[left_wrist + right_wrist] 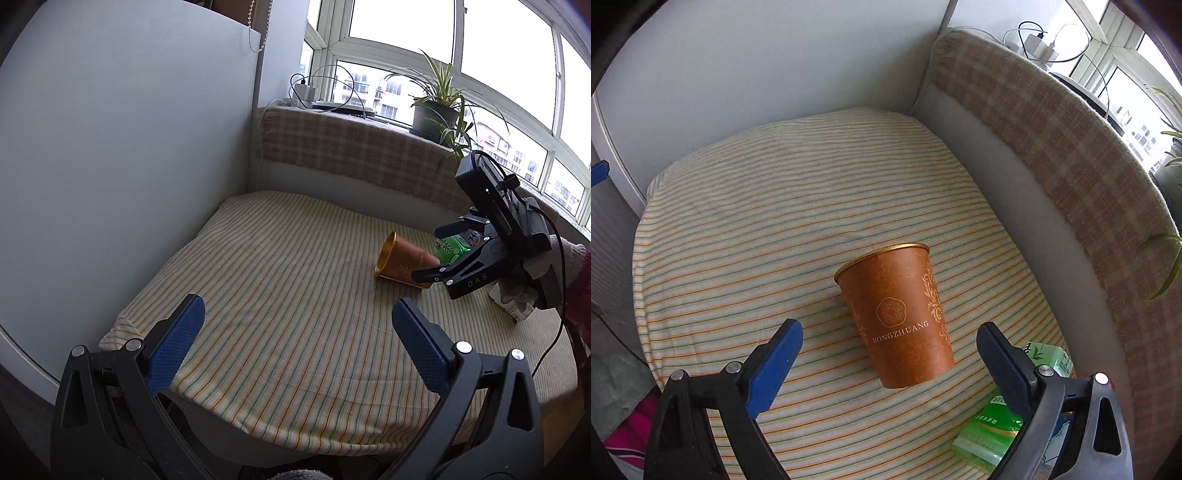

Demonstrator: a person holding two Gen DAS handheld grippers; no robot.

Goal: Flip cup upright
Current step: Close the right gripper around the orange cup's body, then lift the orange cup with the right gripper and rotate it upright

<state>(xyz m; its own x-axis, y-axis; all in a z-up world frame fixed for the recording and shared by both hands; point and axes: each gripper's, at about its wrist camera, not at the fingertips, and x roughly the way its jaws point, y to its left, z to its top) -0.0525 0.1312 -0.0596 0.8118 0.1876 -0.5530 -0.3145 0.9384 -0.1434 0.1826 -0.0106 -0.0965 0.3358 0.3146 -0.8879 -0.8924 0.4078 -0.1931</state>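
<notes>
Two wide-spread jaws of the right gripper (889, 345) straddle the base end of the orange cup (895, 314) lying on its side at frame centre on the striped cloth (746, 240); close squarely across its wall mid-body, squeezing lightly, while the left gripper (293, 321), also wide, idles.

Open striped cloth (738, 236) is seen on the rim side of the cup (897, 314) and toward the white wall (129, 147). The base side is crowded by a green carton (993, 439), just beside the cup. Beyond it, passage is blocked by the checked ledge (1071, 155).
</notes>
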